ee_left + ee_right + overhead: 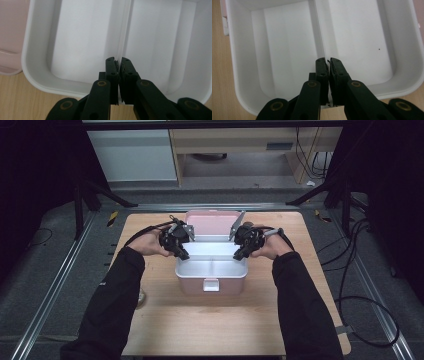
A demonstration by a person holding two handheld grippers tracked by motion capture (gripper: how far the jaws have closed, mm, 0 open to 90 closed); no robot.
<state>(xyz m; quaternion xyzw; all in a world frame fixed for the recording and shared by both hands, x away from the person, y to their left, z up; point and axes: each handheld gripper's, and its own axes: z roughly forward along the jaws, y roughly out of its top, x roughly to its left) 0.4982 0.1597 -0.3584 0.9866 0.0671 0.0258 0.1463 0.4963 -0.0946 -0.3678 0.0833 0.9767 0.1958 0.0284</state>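
1. Dark floor with loose cables and metal rails surrounds the wooden table [210,320]; pale cabinets stand behind it.
2. A pink box [210,282] sits on the table between the two tools, with its pink lid [212,224] swung open on the far side and a white latch on its near wall.
3. A white tray [211,265] rests in the top of the box. A central divider [125,32] splits the tray into two compartments, and both are bare.
4. The left tool [183,254] is held in the person's left hand [150,242] at the left end of the tray, jaws angled down and inward.
5. In the left gripper view, the left tool [118,61] has its jaws pressed together on the end of the divider, where it meets the tray rim; the white tray [75,50] extends directly ahead of the jaws.
6. The right tool [239,255] is held in the person's right hand [272,245] at the right end of the tray, jaws angled down and inward, mirroring the left tool.
7. In the right gripper view, the right tool [328,60] likewise pinches the divider [317,30] at its end by the rim; the white tray [362,37] lies ahead of the jaws.
8. Both tools touch the tray at opposite ends, well apart, with the tray between them.
9. A cable trails from each tool back over the hand.
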